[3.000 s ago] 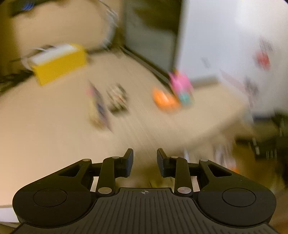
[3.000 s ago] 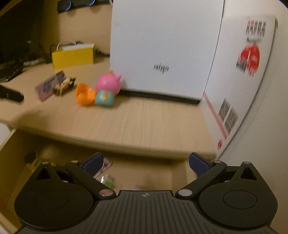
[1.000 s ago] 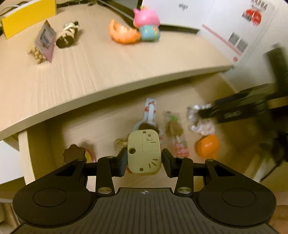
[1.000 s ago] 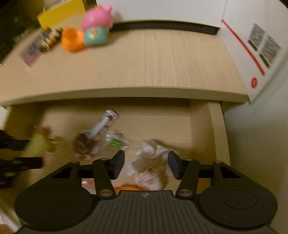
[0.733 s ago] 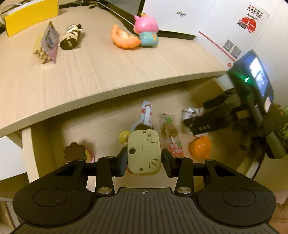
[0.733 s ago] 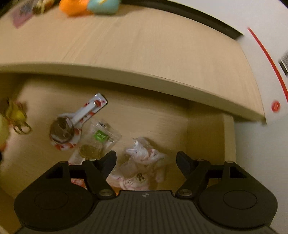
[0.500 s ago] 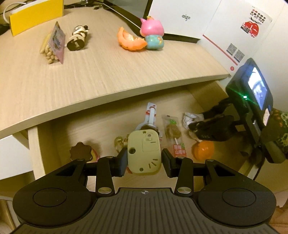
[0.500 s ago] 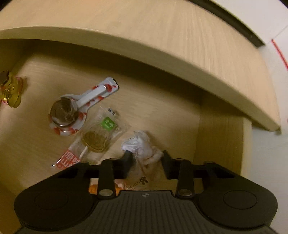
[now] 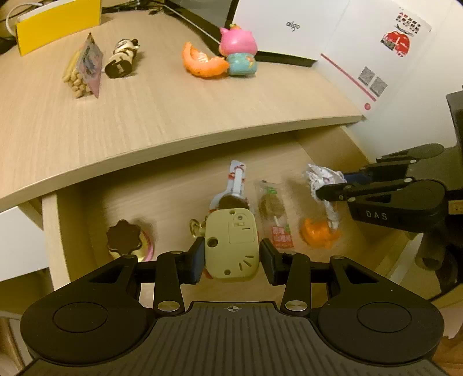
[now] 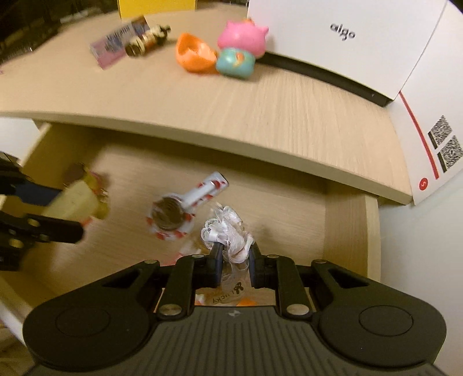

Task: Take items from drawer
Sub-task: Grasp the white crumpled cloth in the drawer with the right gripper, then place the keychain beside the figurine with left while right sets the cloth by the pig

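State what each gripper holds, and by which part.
Left gripper: pale yellow toy, clamped by its two sides. Right gripper: crinkled clear bag, pinched at its gathered neck.

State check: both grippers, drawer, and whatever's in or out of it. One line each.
drawer: open
left gripper: shut on pale yellow toy
right gripper: shut on clear gift bag, lifted
spoon: lying in drawer
lollipop: wrapped, lying in drawer
orange piece: in drawer
pink figure: upright on desk

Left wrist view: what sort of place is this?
Likely a home or office desk: a wooden desktop over an open drawer of trinkets, with a white product box behind.
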`<action>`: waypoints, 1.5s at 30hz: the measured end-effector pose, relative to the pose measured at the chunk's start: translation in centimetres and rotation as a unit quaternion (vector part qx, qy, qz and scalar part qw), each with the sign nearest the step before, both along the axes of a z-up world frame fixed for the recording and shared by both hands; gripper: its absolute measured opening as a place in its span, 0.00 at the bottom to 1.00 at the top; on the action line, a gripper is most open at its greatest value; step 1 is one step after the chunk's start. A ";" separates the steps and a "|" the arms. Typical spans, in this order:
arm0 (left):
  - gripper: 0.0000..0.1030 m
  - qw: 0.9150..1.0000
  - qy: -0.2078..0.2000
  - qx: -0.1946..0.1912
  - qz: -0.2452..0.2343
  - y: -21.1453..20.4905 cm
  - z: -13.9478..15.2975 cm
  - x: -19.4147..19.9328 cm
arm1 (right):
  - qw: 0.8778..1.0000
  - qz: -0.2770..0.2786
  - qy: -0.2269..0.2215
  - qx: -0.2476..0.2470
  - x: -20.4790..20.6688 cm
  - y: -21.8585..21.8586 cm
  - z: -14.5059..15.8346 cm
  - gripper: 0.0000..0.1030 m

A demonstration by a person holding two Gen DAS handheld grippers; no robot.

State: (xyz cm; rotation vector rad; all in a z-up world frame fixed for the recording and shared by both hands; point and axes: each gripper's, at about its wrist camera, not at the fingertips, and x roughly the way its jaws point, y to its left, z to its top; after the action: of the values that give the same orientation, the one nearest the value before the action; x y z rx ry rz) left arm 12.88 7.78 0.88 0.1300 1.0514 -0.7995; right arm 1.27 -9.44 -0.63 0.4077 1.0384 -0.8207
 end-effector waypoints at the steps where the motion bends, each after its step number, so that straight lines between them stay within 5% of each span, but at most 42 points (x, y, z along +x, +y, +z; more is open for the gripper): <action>1: 0.43 1.000 -0.001 -0.002 -0.001 0.0 0.1 -0.1 | 1.000 0.001 -0.007 0.000 0.0 0.2 0.3 0.17; 5: 0.43 1.000 -0.010 -0.022 0.003 0.1 1.3 0.0 | 1.000 0.000 -0.029 -0.003 -0.6 0.6 1.0 0.17; 10: 0.43 0.994 -0.074 -0.079 0.015 1.5 7.7 1.7 | 0.996 -0.014 -0.076 -0.034 -1.1 0.0 4.9 0.17; 15: 0.43 0.970 -0.193 -0.133 0.057 3.1 16.4 5.3 | 0.977 -0.044 -0.157 -0.139 -2.3 -2.3 13.7 0.17; 18: 0.43 0.960 -0.232 -0.137 0.070 2.5 18.6 7.6 | 0.961 -0.058 -0.193 -0.192 -2.4 -3.7 17.3 0.17; 23: 0.43 0.966 -0.210 -0.136 0.070 -0.4 15.4 11.5 | 0.955 -0.089 -0.192 -0.207 -1.0 -7.1 17.1 0.17; 32: 0.44 0.987 -0.124 -0.079 0.060 -3.9 5.1 16.2 | 0.971 -0.139 -0.103 -0.165 2.4 -11.8 8.2 0.17; 45: 0.43 0.992 -0.102 -0.062 0.050 -4.2 1.9 17.4 | 0.972 -0.167 -0.070 -0.146 3.6 -14.6 3.1 0.17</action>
State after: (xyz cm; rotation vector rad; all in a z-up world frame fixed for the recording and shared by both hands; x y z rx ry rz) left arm 30.28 3.58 2.77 0.0508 0.8064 -0.7426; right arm 4.84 -24.08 2.46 0.3866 0.7101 -1.2114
